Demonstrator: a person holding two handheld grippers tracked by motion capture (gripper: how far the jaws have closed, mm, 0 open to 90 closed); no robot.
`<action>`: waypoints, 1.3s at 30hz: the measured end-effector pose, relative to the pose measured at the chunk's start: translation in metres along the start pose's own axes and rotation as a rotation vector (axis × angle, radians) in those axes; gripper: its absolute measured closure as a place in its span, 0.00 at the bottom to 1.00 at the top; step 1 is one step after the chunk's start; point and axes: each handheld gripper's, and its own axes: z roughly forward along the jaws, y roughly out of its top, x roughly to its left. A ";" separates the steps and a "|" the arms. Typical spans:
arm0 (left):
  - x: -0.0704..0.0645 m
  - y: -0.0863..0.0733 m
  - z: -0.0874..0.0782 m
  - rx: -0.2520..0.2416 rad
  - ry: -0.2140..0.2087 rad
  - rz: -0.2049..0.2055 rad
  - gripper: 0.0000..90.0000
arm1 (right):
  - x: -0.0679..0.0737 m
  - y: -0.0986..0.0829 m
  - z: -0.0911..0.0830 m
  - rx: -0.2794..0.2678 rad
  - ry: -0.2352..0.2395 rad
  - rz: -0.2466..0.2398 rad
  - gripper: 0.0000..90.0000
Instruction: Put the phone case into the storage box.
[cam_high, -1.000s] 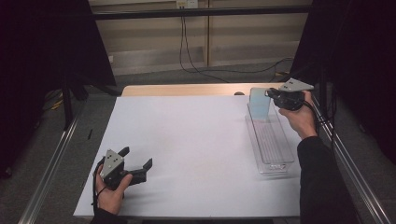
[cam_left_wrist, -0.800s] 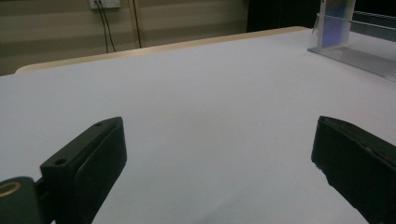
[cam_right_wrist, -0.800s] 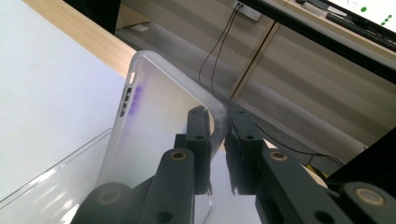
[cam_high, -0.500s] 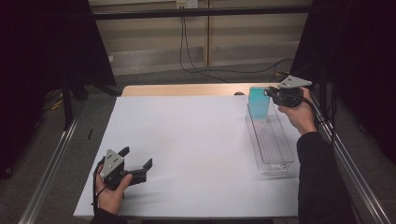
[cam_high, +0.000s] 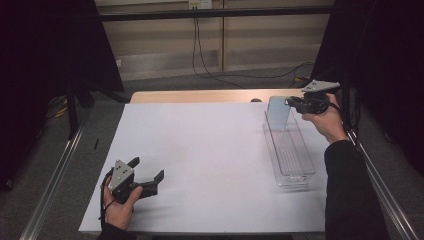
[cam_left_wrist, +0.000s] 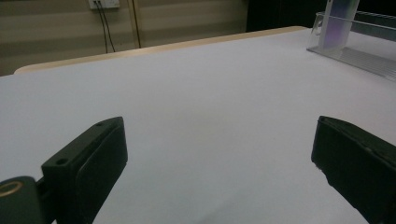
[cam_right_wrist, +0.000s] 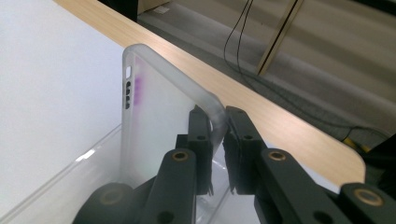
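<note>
The right gripper (cam_high: 291, 102) is pinching the rounded corner of a frosted, translucent phone case (cam_high: 278, 113), its two matte black jaws closing on the soft-looking rim from either side. In the right gripper view the phone case (cam_right_wrist: 159, 121) is standing upright, a thin flexible shell with curved corners, small cut-out slots near its top edge and a faint purple tint beside them. It is sitting at the far end of a long clear plastic tray (cam_high: 295, 165), a narrow rectangular bin with glossy walls and a finely ribbed floor, lying along the right side of the table (cam_high: 210, 150). The table is wearing a smooth white covering, with a pale wooden edge showing at the far side.

The left gripper (cam_high: 148, 176) is resting low at the near left corner of the table, well apart from the tray, its blocky black jaws spreading wide with nothing between them. A grey three-cornered plate is lying flat on top of it.
</note>
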 end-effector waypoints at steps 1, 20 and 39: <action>0.000 0.000 0.000 0.000 0.000 0.000 0.04 | 0.000 0.000 0.000 0.008 0.006 0.010 0.90; 0.001 -0.001 0.000 0.003 0.002 0.002 0.04 | 0.001 -0.003 0.000 -0.043 -0.045 -0.069 0.93; 0.001 -0.001 0.000 0.003 0.003 0.006 0.04 | 0.005 -0.011 0.007 -0.081 -0.124 0.046 0.93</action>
